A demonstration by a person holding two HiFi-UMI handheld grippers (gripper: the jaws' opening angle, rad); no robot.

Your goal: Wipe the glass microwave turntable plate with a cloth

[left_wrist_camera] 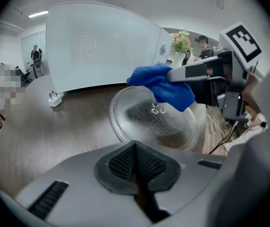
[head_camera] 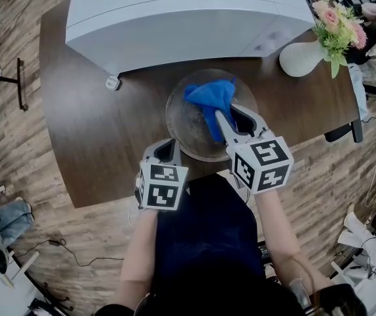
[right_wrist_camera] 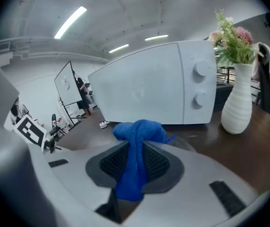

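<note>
The round glass turntable plate point(head_camera: 186, 129) lies flat on the dark wooden table point(head_camera: 95, 124), in front of the white microwave point(head_camera: 181, 18). A blue cloth point(head_camera: 211, 101) bunches over the plate's far half, and my right gripper point(head_camera: 222, 120) is shut on its tail. The right gripper view shows the cloth point(right_wrist_camera: 134, 160) pinched between the jaws. From the left gripper view the cloth point(left_wrist_camera: 165, 86) hangs over the plate point(left_wrist_camera: 149, 122); whether they touch I cannot tell. My left gripper point(head_camera: 163, 150) sits shut and empty at the plate's near-left rim.
A white vase point(head_camera: 301, 58) with pink flowers stands on the table to the right of the microwave. A white plug point(head_camera: 112, 82) lies by the microwave's front left corner. The table edge runs just behind both grippers, with wooden floor around.
</note>
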